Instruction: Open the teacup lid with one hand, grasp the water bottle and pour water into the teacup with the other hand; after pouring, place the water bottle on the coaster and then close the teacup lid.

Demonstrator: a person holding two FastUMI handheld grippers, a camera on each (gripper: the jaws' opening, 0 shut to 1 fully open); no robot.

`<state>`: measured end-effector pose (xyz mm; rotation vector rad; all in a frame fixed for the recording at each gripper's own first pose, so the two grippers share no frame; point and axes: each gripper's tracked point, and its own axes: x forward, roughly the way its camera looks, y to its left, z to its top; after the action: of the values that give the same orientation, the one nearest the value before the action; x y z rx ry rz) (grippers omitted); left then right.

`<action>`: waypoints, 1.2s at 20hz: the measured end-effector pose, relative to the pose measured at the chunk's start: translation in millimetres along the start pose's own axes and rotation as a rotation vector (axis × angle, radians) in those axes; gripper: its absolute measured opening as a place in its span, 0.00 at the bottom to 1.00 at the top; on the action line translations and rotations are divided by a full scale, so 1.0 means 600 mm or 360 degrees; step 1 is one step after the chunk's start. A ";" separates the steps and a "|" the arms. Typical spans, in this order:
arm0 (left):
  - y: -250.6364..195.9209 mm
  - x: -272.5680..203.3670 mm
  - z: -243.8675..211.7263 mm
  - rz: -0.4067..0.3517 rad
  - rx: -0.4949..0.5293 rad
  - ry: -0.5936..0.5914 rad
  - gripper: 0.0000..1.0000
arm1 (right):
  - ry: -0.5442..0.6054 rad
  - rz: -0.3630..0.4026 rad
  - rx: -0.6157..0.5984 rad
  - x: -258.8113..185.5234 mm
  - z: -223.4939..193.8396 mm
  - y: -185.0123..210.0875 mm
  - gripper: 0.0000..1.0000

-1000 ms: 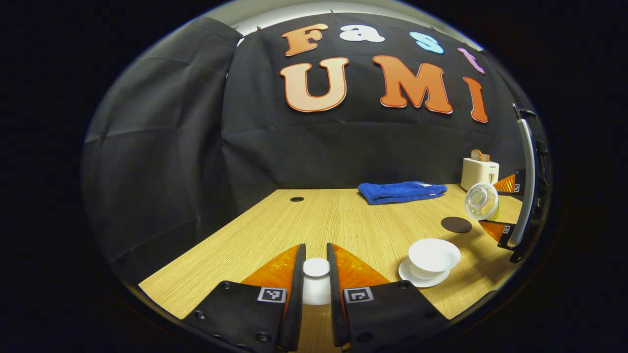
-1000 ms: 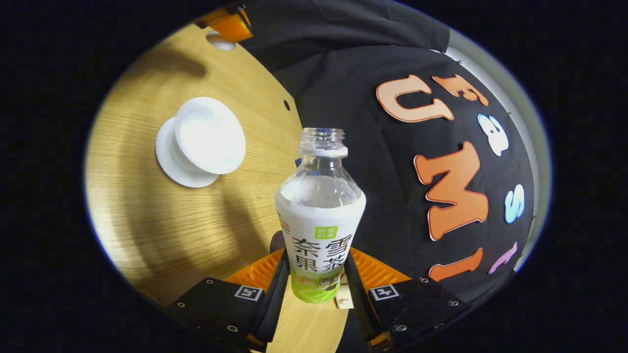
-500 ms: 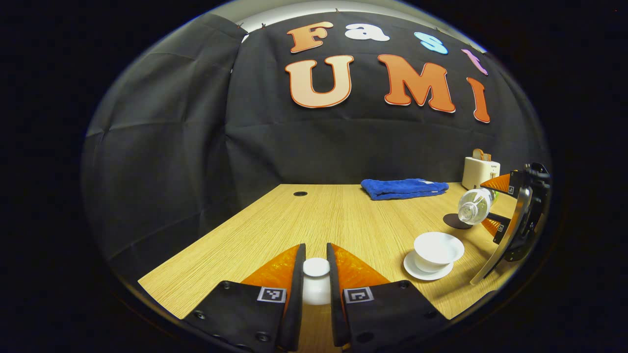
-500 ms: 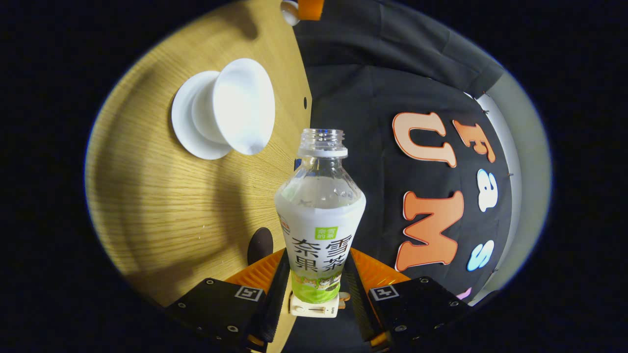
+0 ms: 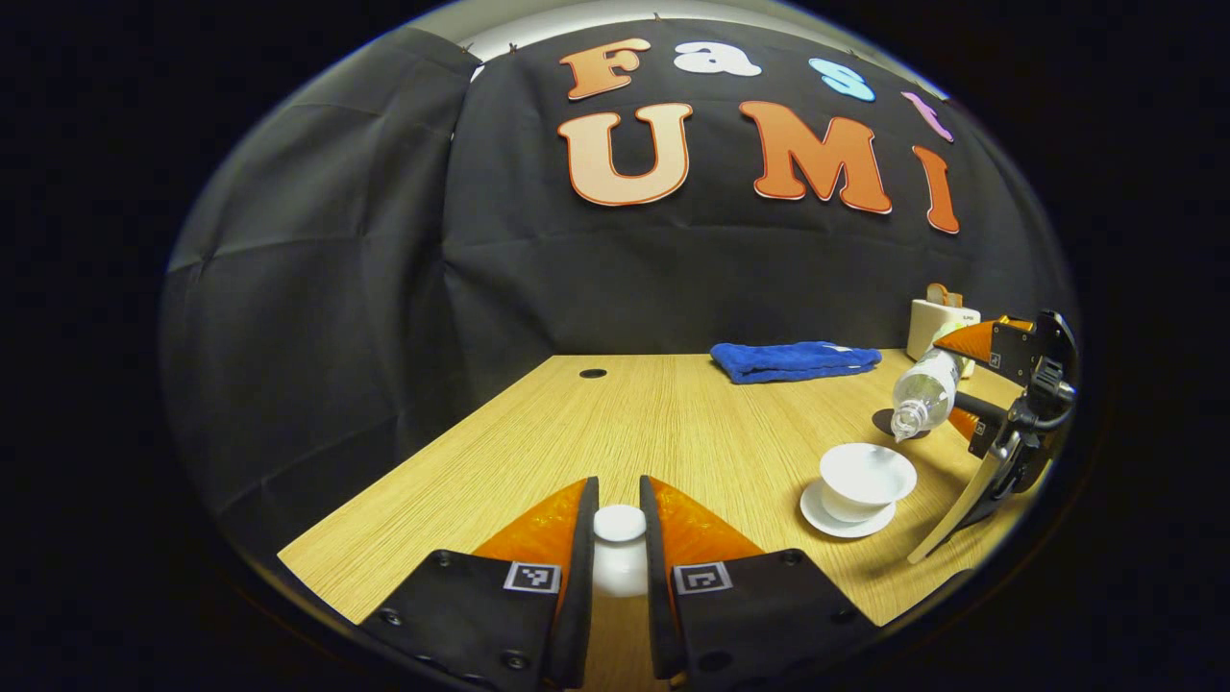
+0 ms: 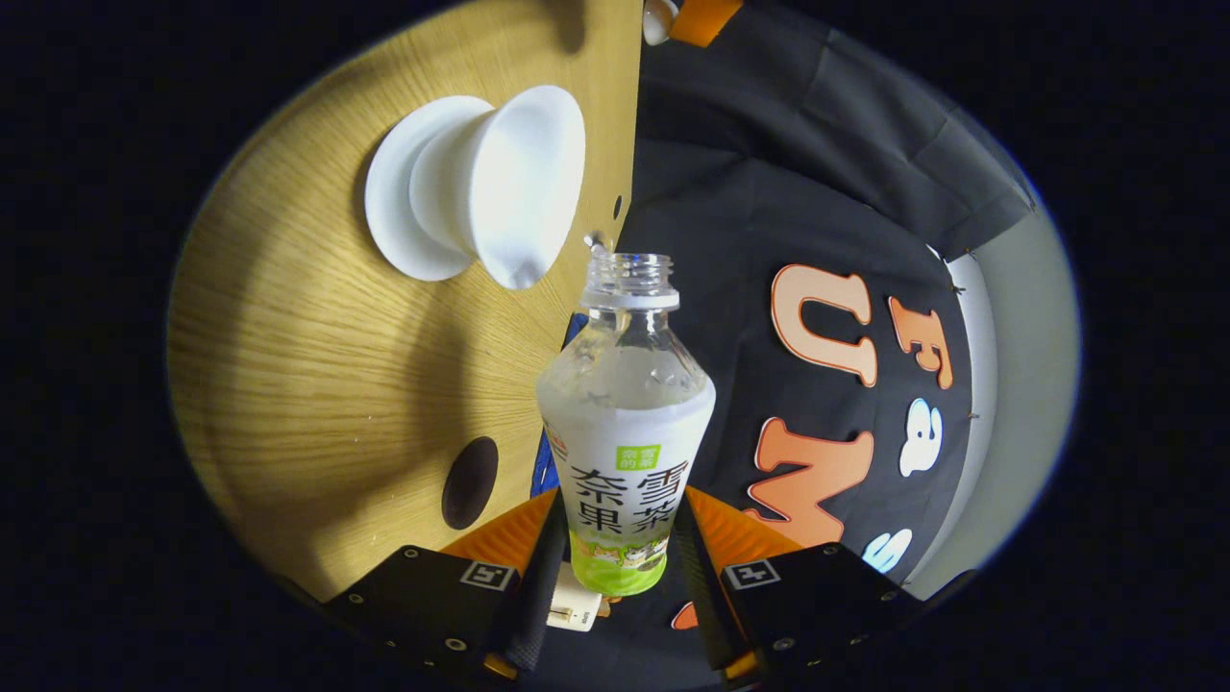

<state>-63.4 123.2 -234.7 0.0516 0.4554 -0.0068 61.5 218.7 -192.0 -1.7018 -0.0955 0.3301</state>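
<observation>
In the left gripper view, my left gripper [image 5: 620, 538] pinches the lid [image 5: 620, 524] low over the table [image 5: 673, 423], well left of the cup [image 5: 867, 478]. The bottle [image 5: 921, 392] hangs tipped just above and right of the cup, mouth down toward it.

In the right gripper view, my right gripper [image 6: 615, 553] clamps the bottle [image 6: 625, 423]; its long axis runs from the fingers to the mouth beside the cup's [image 6: 514, 183] rim. I judge the pour needs slightly more tilt. The coaster [image 6: 470, 482] lies beyond the cup.

Toaster [image 5: 937, 322] half hidden (perhaps by bottle [image 5: 920, 392])
</observation>
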 end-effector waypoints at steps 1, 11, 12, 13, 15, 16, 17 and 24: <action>0.001 0.000 -0.001 0.0001 -0.0002 0.0004 0.29 | -0.0003 -0.0014 -0.0018 0.001 -0.004 -0.003 0.64; -0.001 0.002 0.003 -0.0017 0.0002 -0.0006 0.27 | -0.0012 -0.0138 -0.0135 0.006 -0.014 -0.050 0.65; -0.001 0.003 0.002 -0.0016 0.0002 -0.0008 0.29 | -0.0020 -0.0149 -0.0145 0.012 -0.018 -0.059 0.64; 0.000 0.002 0.001 -0.0017 0.0002 -0.0005 0.29 | -0.0026 -0.0160 -0.0155 0.012 -0.019 -0.064 0.64; -0.001 0.004 -0.002 -0.0015 0.0015 0.0001 0.29 | -0.0036 -0.0182 -0.0179 0.011 -0.017 -0.073 0.64; -0.001 0.003 -0.003 -0.0017 0.0016 0.0002 0.29 | -0.0050 -0.0193 -0.0195 0.007 -0.012 -0.077 0.64; -0.001 0.002 -0.001 -0.0020 0.0015 -0.0003 0.29 | -0.0059 -0.0208 -0.0212 0.006 -0.010 -0.082 0.64; 0.001 -0.002 0.001 -0.0029 0.0025 -0.0015 0.29 | -0.0099 -0.0284 -0.0334 0.012 -0.012 -0.113 0.64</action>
<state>-64.1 123.6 -233.6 0.0627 0.4465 -0.0283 79.1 224.6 -125.7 -1.8747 -0.3359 0.2461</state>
